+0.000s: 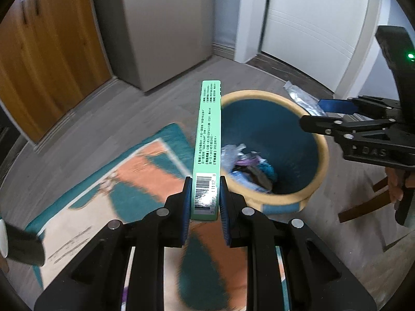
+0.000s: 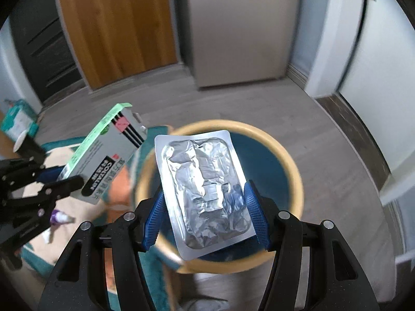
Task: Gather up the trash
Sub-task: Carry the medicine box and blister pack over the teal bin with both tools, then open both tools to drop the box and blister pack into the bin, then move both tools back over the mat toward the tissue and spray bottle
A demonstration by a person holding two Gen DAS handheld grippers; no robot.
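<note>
Left gripper (image 1: pixel 205 202): its two blue pads pinched the barcode end of a green medicine box (image 1: pixel 207 142), which stood out ahead of the fingers.
Green medicine box: seen edge-on from the left wrist, its far end reached over the near rim of the bin. In the right wrist view the same box (image 2: pixel 103 160) showed a grey face with black and pink stripes and dark print.
Right gripper (image 2: pixel 205 212): the pads gripped a silver blister pack (image 2: pixel 205 186) by its two long edges, so the fingers stood rather wide apart.
Silver blister pack: crumpled foil in the middle, flat rim around, held above the mouth of the bin.
Bin (image 2: pixel 290 160): round, yellow rim, dark teal inside, standing on the grey wooden floor (image 1: pixel 129 108). From the left wrist view the bin (image 1: pixel 320 140) already held some trash at the bottom (image 1: pixel 249 165), wrappers in clear, purple and blue, I think, but the blur made them hard to name.
Rug (image 1: pixel 145 171): teal, orange and cream pattern, lying just beside the bin on the left.
Other trash: a small purple-and-white item (image 2: pixel 61 217) lay on the rug below the left gripper in the right wrist view.
Room: a wooden door (image 1: pixel 44 59) and a grey cabinet (image 1: pixel 168 26) stood behind.
</note>
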